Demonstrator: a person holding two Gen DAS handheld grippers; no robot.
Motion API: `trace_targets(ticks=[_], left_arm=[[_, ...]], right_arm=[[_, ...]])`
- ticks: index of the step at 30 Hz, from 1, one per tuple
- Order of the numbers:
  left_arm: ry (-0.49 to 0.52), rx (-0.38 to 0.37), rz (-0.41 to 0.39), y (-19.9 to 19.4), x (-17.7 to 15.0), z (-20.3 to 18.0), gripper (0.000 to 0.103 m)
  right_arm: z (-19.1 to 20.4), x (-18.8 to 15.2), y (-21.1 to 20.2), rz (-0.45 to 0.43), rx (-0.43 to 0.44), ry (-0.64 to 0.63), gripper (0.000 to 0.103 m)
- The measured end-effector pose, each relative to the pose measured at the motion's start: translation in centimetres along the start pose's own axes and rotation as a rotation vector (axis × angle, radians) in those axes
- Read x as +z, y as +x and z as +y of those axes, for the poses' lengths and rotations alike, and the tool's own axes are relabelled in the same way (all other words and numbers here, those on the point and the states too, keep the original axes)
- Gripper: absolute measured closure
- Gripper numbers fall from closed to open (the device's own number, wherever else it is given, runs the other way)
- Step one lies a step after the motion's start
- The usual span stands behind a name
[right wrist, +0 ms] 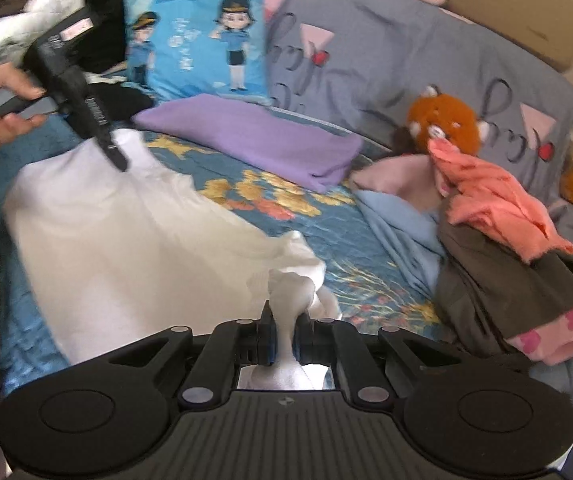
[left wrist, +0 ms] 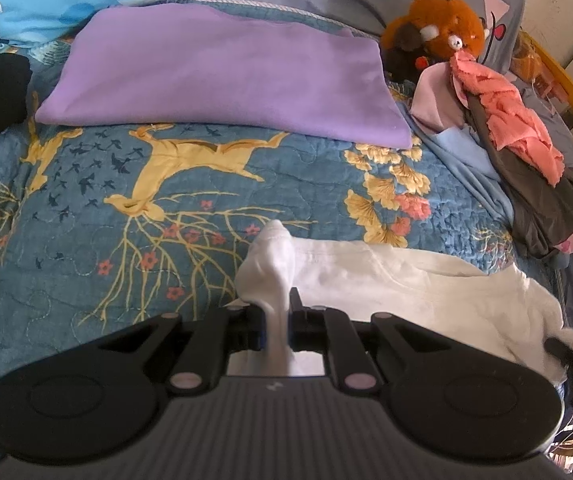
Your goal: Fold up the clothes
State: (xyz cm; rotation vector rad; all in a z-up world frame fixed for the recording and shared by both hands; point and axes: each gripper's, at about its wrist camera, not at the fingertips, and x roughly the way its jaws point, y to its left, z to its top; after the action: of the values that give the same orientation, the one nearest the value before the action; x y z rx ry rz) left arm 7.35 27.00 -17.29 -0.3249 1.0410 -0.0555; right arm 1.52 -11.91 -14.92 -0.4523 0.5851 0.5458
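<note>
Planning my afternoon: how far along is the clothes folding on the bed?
Done: a purple garment lies folded flat near the pillows. In hand: the left gripper and right gripper each pinch the white garment, spread between them. Left: a crumpled pile by the plush toy.

A white garment [left wrist: 406,280] lies spread across the blue patterned bed cover [left wrist: 86,240], wrinkled, with one bunched corner lifted at each end. Beyond it a purple garment [left wrist: 222,76] lies folded flat in a neat rectangle near the pillows. To the right, a loose heap of unfolded clothes [right wrist: 498,248] holds coral, dark grey, light blue and pale pink pieces
</note>
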Motion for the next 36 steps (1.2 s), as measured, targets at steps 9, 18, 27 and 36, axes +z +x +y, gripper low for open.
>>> trace_targets(ticks=[9, 18, 27, 36], left_arm=[[0.098, 0.155, -0.024, 0.3, 0.6, -0.1, 0.016], [0.041, 0.006, 0.128, 3.6, 2.0, 2.3, 0.000], [0.027, -0.081, 0.078, 4.5, 3.1, 2.2, 0.001], [0.113, -0.092, 0.074, 4.5, 2.6, -0.3, 0.022]], right_arm=[[-4.5, -0.3, 2.7, 0.048, -0.016, 0.232, 0.091], [-9.9, -4.8, 3.9, 0.056, 0.071, 0.700, 0.055], [-11.4, -8.2, 5.3, 0.034, 0.189, 0.934, 0.023], [-11.1, -5.6, 8.4, 0.042, 0.288, 0.883, 0.030]])
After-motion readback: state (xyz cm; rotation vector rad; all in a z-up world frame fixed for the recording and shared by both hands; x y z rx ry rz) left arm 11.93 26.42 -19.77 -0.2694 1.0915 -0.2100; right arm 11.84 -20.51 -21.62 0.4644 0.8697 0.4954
